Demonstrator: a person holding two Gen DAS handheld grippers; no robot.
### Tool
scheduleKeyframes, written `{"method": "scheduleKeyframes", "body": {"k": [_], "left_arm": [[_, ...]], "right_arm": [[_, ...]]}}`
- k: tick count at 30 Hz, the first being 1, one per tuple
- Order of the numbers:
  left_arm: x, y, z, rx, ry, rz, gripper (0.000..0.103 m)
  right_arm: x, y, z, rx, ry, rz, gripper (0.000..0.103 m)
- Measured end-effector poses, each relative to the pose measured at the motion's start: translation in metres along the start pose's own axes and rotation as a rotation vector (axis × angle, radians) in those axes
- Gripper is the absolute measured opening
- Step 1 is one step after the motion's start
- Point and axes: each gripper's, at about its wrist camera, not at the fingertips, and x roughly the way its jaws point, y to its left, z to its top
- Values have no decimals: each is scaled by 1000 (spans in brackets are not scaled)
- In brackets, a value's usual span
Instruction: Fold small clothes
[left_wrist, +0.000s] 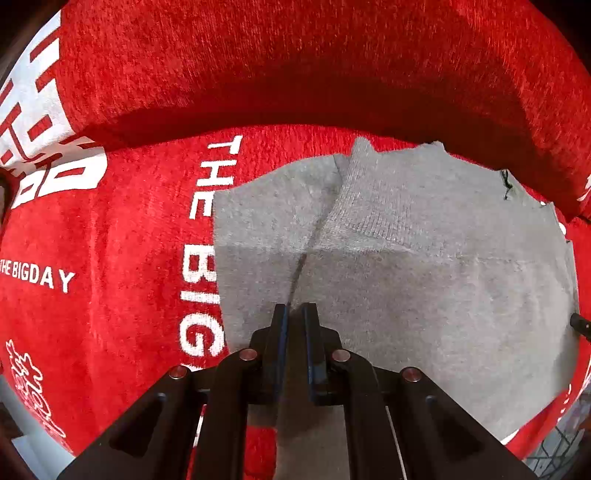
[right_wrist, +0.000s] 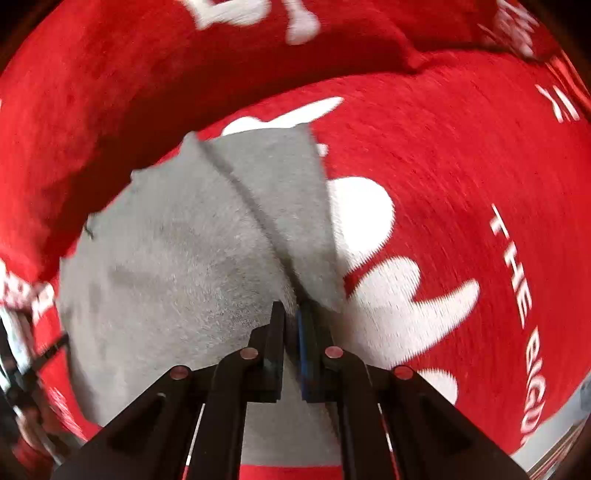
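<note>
We have both grippers pointing almost straight down onto the grey cloth (left_wrist: 424, 266), which lies flat on the red blanket (left_wrist: 122, 236), just in front of a raised red fold at the far side. Our left gripper (left_wrist: 294, 314) has its jaws drawn in narrow at the cloth's near edge, right where a dark crease runs away from the tips toward the far edge; a pinch of grey fabric seems to sit between the pads, though we cannot see the contact itself. Our right gripper (right_wrist: 291, 314) is likewise drawn in tight on the cloth (right_wrist: 177, 258), at the near end of a ridge that slants off up and to the left, close to the cloth's right-hand edge. So the cloth stretches away from both sets of tips, its bulk lying to the right of our left hand and to the left of our right. We judge both hands are at the near hem, well placed to lift it and carry it toward the far edge for a fold.
</note>
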Motion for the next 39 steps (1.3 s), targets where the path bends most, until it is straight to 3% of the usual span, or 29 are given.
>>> {"method": "scheduleKeyframes", "body": {"k": [2, 6, 10, 13, 15, 19, 22, 28, 30, 32, 39], "left_arm": [[-9, 2, 2, -10, -18, -10, 9], [-16, 1, 14, -18, -44, -37, 9], [-9, -7, 29, -37, -46, -42, 9], [4, -11, 35, -62, -27, -26, 9], [14, -9, 36, -66, -14, -23, 9], [14, -8, 35, -43, -17, -30, 9], [14, -7, 35, -25, -9, -15, 9], [3, -12, 28, -5, 1, 3, 9], [-1, -12, 22, -10, 9, 1, 9], [-6, -12, 17, -10, 13, 2, 9], [-13, -18, -3, -7, 21, 17, 9]], "right_arm": [[-12, -2, 2, 45, -28, 0, 7], [-30, 15, 12, -28, -116, 30, 7], [-14, 38, 26, -62, -77, 96, 7], [9, 48, 33, -58, -49, 90, 7], [20, 38, 35, -28, -24, 79, 3], [20, 11, 35, 58, -33, 139, 2], [11, 7, 34, 82, -37, 126, 3], [-6, 16, 20, 76, -17, 143, 16], [-8, 21, 13, 72, -14, 148, 34], [-6, 30, 7, 73, -17, 149, 43], [-4, 42, -14, 81, 11, 169, 43]]}}
